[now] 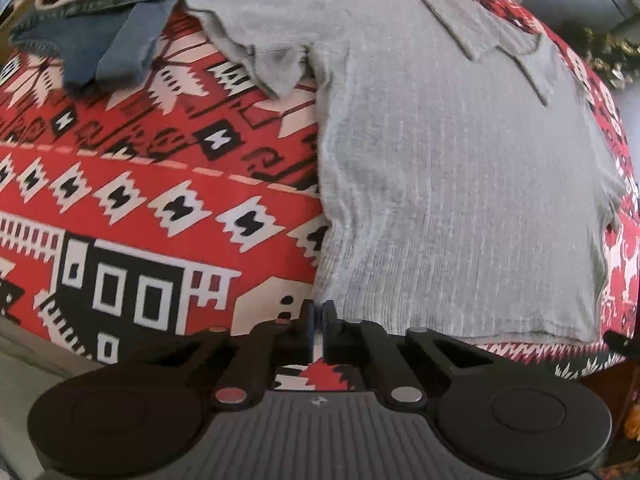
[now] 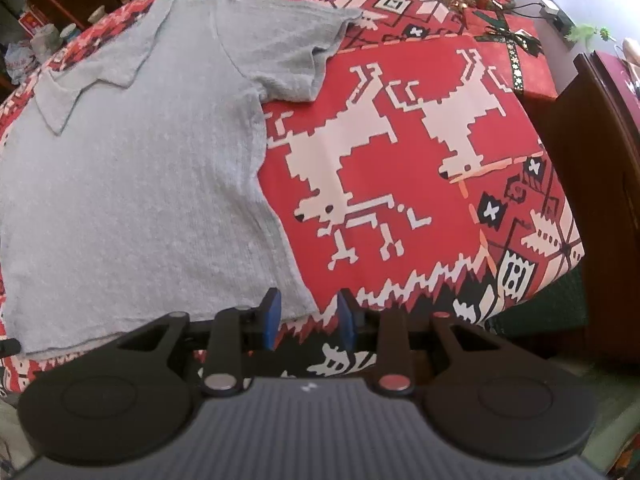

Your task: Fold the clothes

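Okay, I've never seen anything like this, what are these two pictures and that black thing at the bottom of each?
Each black thing is a pair of hand-held tongs with a camera looking along it, one per hand. The left tongs are shut at the bottom corner of a grey shirt; whether they pinch the cloth is hard to tell. The right tongs stand partly open at its other bottom corner. The shirt lies flat on a red patterned cloth. Folded clothes sit beyond.

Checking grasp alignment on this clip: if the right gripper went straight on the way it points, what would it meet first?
Probably the grey shirt's lower right corner: the right gripper straddles that hem, jaws apart, with the red patterned cloth directly underneath. Depth is unclear.
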Tool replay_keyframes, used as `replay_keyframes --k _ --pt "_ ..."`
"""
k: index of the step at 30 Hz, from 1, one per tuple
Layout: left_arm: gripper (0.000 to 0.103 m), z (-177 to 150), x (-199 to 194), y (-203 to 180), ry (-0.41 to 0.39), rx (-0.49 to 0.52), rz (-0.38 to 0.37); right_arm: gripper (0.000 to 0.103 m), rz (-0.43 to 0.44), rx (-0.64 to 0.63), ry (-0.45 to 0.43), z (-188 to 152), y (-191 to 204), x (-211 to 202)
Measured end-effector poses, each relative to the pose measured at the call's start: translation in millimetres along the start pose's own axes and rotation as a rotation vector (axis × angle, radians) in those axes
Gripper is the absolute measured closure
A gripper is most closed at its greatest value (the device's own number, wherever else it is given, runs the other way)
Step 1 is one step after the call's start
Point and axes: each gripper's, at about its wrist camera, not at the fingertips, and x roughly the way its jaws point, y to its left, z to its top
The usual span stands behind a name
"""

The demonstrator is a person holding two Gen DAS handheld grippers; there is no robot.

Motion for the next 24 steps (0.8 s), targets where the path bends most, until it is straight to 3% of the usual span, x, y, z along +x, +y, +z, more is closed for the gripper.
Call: replay_keyframes --k 5,11,13,17,20,24 --pt "0.1 -9.2 -18.1 0.5 0.001 -0.009 0.038 0.07 -0.007 -0.022 0.016 -5.7 1.8 -2.4" --pt "0.099 -3.8 -6.6 -3.2 0.014 0.03 0.098 0.07 -0.008 -0.037 0.004 -10.9 2.0 -0.3" --pt "0.094 -2.3 -3.8 -2.0 0.017 0.035 0.122 0.07 -0.012 -0.052 -0.002 -11.1 3.4 3.4" --pt "0.073 -4.7 -9.9 4.1 0.015 0.008 0.142 0.07 -0.016 -0.065 0.013 -7.3 5.6 3.5" --pt "0.072 -5.8 -16.1 7.0 0.014 0.002 0.152 0.07 -0.004 -0.069 0.009 -5.5 8.5 -3.4" --pt "0.058 -0.2 -24.3 7.8 -0.023 0.014 0.16 0.069 0.007 -0.074 0.009 -2.2 11.7 -7.7"
